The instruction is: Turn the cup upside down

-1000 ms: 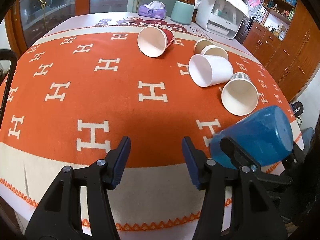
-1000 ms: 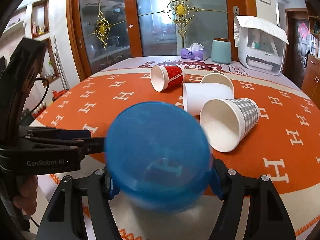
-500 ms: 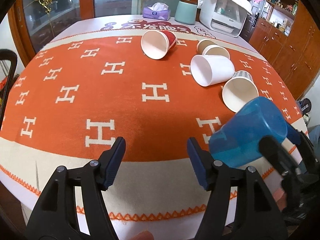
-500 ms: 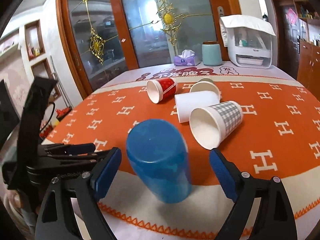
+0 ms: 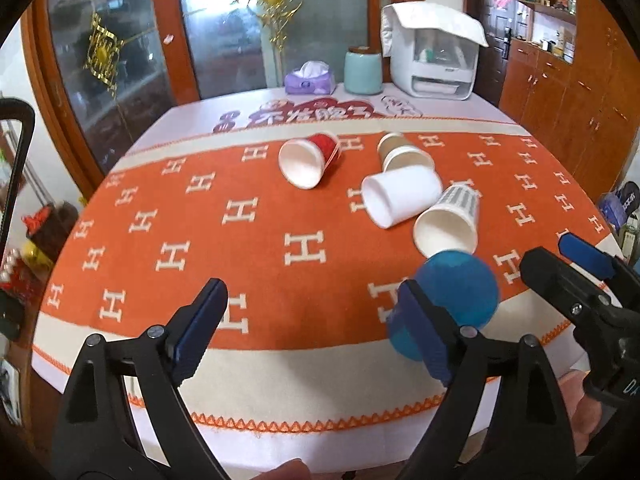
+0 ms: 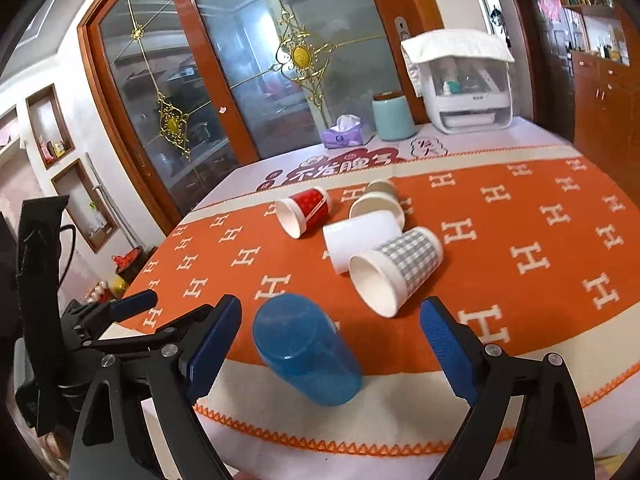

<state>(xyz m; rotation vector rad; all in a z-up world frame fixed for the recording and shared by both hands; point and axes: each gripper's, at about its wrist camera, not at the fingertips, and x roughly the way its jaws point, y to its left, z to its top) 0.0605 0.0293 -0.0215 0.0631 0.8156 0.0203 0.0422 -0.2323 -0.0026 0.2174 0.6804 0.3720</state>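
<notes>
Both claws gape empty; blue cup (image 6: 306, 354) apparently stands inverted on H-patterned cloth (image 6: 520, 240).

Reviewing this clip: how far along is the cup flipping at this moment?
Done: the blue cup stands mouth-down near the table's front edge, closed base up. In hand: nothing; the right gripper is open around it, the left gripper open and empty. Left: the checked cup, white cup, red cup and brown cup lie on their sides.

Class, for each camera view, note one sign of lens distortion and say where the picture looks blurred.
Left wrist view: the table edge bows into a curve, and the blue cup is smeared. Right wrist view: door frames lean and bend, corners go dark, and the far cloth is slightly soft.
</notes>
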